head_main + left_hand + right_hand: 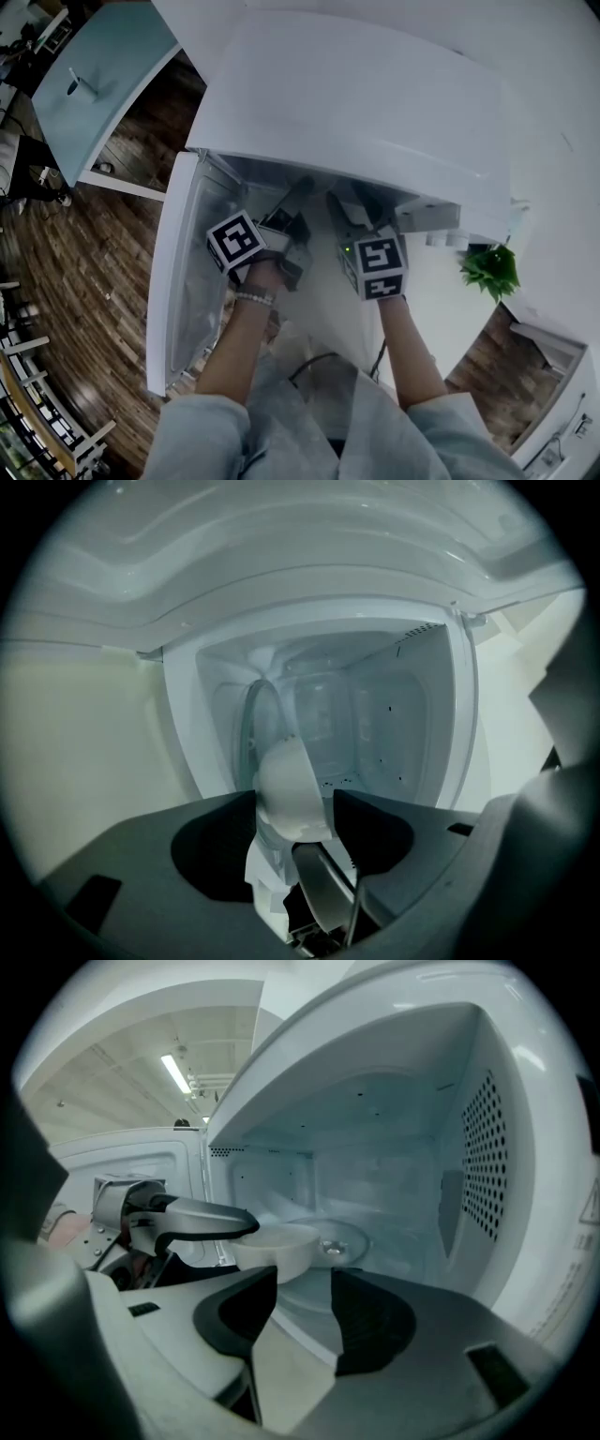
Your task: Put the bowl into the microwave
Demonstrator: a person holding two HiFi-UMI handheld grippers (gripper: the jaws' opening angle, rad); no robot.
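Observation:
The white microwave (375, 94) stands with its door (173, 281) swung out to the left. Both grippers reach into its opening. The white bowl (277, 1246) sits at the front of the cavity, just short of the glass turntable (328, 1237). My left gripper (293, 803) is turned on its side with the bowl (286, 789) wall between its jaws. The jaws stand wide, and a slim gap shows at the right one. One of its fingers (202, 1218) lies over the bowl's rim. My right gripper (305, 1283) is open and empty, beside the bowl. The head view hides the bowl.
The cavity's right wall has a patch of vent holes (487, 1157). A small green plant (489, 267) stands on the white counter (441, 300) right of the microwave. A pale blue table (103, 75) stands on the wooden floor (56, 281) at the far left.

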